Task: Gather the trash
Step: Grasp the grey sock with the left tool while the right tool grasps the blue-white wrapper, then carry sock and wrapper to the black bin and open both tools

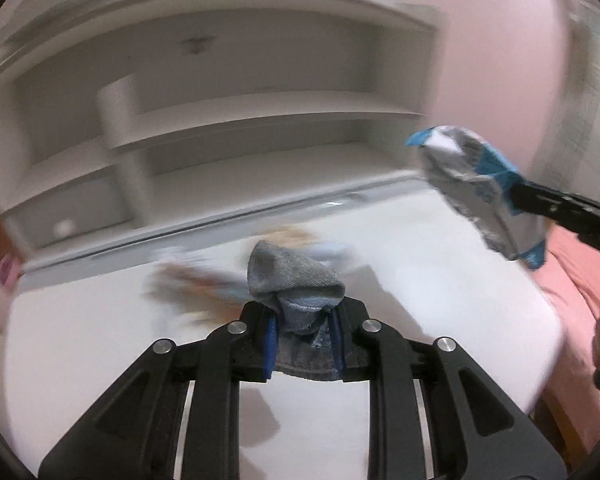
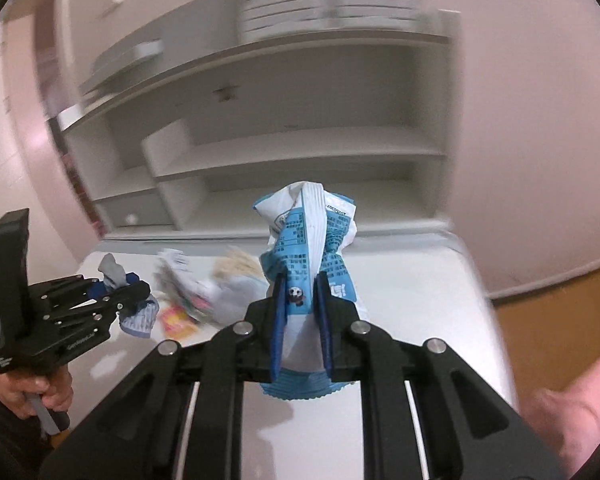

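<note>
In your left wrist view, your left gripper (image 1: 304,334) is clenched on a grey crumpled wrapper (image 1: 294,280) held above the white table (image 1: 440,280), where blurred scraps of litter (image 1: 204,280) lie just beyond it, while your right gripper (image 1: 520,196) enters from the right edge, grasping a blue and white snack bag (image 1: 476,188) in the air in front of the white shelving (image 1: 240,120). In your right wrist view, your right gripper (image 2: 300,296) is clamped on the snack bag (image 2: 308,236), which stands upright between the blue pads (image 2: 278,320), the bag's bottom edge hanging below them over the table (image 2: 412,288). At the left of that view your left hand (image 2: 32,392) holds the left gripper (image 2: 130,286) closed on the grey wrapper (image 2: 114,270), with the loose litter (image 2: 196,292) lying on the table between the two grippers.
</note>
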### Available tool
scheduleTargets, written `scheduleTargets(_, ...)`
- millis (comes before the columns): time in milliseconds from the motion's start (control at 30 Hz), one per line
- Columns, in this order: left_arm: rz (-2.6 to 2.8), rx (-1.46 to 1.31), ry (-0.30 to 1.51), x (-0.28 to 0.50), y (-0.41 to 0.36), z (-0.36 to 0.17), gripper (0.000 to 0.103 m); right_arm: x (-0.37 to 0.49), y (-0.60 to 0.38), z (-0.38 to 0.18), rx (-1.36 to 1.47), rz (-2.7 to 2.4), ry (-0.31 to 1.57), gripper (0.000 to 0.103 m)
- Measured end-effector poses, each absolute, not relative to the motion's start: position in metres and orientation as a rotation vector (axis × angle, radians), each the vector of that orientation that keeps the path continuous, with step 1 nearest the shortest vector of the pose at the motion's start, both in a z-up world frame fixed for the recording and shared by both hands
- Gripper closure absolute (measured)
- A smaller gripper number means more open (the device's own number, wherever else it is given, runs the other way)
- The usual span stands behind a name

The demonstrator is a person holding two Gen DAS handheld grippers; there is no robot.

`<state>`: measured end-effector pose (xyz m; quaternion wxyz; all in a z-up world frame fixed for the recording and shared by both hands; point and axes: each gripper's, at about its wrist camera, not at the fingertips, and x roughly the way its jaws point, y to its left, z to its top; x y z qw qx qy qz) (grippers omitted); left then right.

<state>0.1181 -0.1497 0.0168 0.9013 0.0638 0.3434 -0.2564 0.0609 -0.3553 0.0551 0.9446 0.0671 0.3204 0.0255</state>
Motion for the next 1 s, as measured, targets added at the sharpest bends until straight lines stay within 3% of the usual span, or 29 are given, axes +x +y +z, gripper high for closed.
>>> scheduleTargets(533,-1.276,0.381,0.696,-0.11,-0.469,-0.017,0.083,-0.253,-0.585,-0.029,0.444,-0.648,0.627,0.088)
scheduleTargets(800,-1.454,0.533,0.745,-0.207,-0.553,-0.112,0.083,-0.367,-0.636,-0.141,0.672,-0.864,0.701,0.088)
scheduleTargets(1000,-1.453,0.625,0.827,-0.219,-0.583,-0.205,0.083,-0.388,-0.642,-0.231,0.821,-0.888,0.786,0.088)
